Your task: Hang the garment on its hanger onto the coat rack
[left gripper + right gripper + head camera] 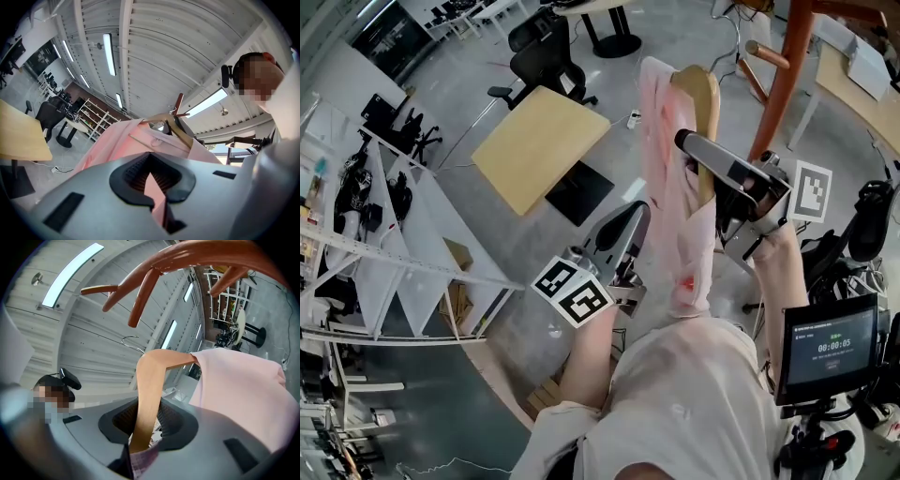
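A pale pink garment [675, 216] hangs on a light wooden hanger [706, 98] that is held up in the air. My right gripper [692, 143] is shut on the hanger's wooden arm [149, 380], which runs up between its jaws; the metal hook [133, 343] shows above. My left gripper [635, 225] is shut on a fold of the pink fabric [153, 187] lower on the garment's left side. The red-brown coat rack [787, 66] stands just behind and right of the hanger. Its pegs [140, 287] spread overhead in the right gripper view.
A light wooden tabletop [539, 145] and a black office chair [546, 52] stand on the floor to the left. White shelving [389, 253] fills the far left. A small screen [830, 347] is mounted at lower right, and another table [862, 89] sits behind the rack.
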